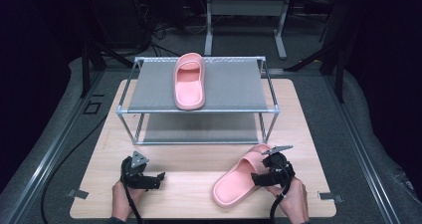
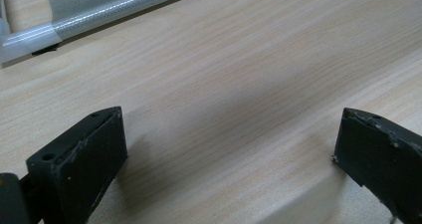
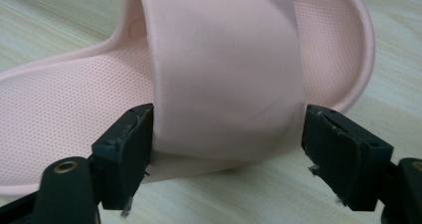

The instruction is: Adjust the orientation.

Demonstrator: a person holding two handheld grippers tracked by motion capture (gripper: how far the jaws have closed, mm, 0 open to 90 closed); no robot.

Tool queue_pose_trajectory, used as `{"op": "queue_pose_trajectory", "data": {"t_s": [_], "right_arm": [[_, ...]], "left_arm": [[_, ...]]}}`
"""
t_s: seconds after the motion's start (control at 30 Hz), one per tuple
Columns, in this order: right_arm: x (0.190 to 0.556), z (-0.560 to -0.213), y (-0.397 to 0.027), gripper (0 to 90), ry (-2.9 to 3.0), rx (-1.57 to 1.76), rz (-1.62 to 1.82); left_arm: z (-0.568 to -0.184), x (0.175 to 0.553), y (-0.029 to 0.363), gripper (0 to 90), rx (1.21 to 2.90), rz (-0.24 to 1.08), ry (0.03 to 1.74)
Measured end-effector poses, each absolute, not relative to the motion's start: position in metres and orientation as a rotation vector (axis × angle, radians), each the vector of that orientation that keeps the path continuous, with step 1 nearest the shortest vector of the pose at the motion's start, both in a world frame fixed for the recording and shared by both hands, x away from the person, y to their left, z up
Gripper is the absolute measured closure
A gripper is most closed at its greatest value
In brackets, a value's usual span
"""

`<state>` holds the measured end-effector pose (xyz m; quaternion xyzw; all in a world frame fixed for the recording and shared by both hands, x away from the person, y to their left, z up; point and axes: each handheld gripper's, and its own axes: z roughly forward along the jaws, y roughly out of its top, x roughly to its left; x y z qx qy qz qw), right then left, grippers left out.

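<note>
A pink slipper (image 1: 238, 182) lies on the wooden table (image 1: 184, 196) at the front right, toe toward the rack. My right gripper (image 1: 261, 176) is shut across its wide strap (image 3: 224, 74), with one black pad on each edge of the strap (image 3: 226, 149). The sole rests on the table. A second pink slipper (image 1: 189, 82) lies on the top shelf of the metal rack (image 1: 199, 111), left of the shelf's middle. My left gripper (image 1: 157, 178) hovers low over bare wood at the front left, jaws wide open with nothing between them (image 2: 229, 144).
The rack stands across the back half of the table and has a lower shelf (image 1: 199, 129); one of its silver tubes (image 2: 99, 17) lies ahead of the left gripper. Metal clips (image 1: 77, 194) hold the table's front corners. Cables trail from both grippers.
</note>
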<state>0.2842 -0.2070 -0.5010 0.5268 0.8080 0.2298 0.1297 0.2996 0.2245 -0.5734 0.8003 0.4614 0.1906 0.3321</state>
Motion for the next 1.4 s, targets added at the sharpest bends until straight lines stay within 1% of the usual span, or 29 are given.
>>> {"op": "queue_pose_trajectory", "data": {"t_s": [0.1, 0.2, 0.43, 0.53, 0.67, 0.77, 0.93, 1.0, 1.03, 1.17, 1.2, 1.37, 1.4], "right_arm": [[0.281, -0.499, -0.212, 23.0, 2.336, 1.541, 0.640], [0.277, -0.499, -0.222, 26.4, 2.308, 1.569, 0.625], [0.279, -0.504, -0.227, 49.4, 2.370, 1.562, 0.663], [0.283, -0.503, -0.223, 54.6, 2.382, 1.515, 0.650], [0.286, -0.504, -0.220, 58.2, 2.429, 1.434, 0.673], [0.290, -0.505, -0.221, 59.1, 2.484, 1.357, 0.699], [0.299, -0.502, -0.223, 67.6, 2.541, 1.189, 0.675], [0.303, -0.501, -0.224, 68.4, 2.554, 1.171, 0.665], [0.304, -0.501, -0.224, 67.1, 2.552, 1.191, 0.655], [0.309, -0.500, -0.224, 67.0, 2.548, 1.279, 0.567], [0.311, -0.500, -0.224, 69.0, 2.565, 1.287, 0.539], [0.322, -0.500, -0.220, 71.9, 2.645, 1.368, 0.482], [0.322, -0.499, -0.217, 72.3, 2.623, 1.358, 0.416]], "left_arm": [[-0.573, 0.300, 0.225, 0.0, 2.090, 0.498, 1.206], [-0.573, 0.300, 0.225, 0.0, 2.091, 0.499, 1.207], [-0.573, 0.300, 0.224, 0.0, 2.089, 0.499, 1.209], [-0.573, 0.300, 0.225, 0.0, 2.089, 0.498, 1.209], [-0.573, 0.300, 0.225, 0.0, 2.089, 0.498, 1.209], [-0.573, 0.300, 0.225, 0.0, 2.089, 0.499, 1.209], [-0.573, 0.300, 0.225, 0.0, 2.089, 0.500, 1.210], [-0.573, 0.300, 0.225, 0.0, 2.091, 0.498, 1.210], [-0.573, 0.300, 0.225, 0.0, 2.091, 0.498, 1.210], [-0.573, 0.300, 0.225, 0.0, 2.093, 0.500, 1.209], [-0.573, 0.300, 0.225, 0.0, 2.093, 0.500, 1.208], [-0.573, 0.300, 0.225, 0.0, 2.092, 0.501, 1.209], [-0.573, 0.300, 0.225, 0.0, 2.092, 0.501, 1.209]]}}
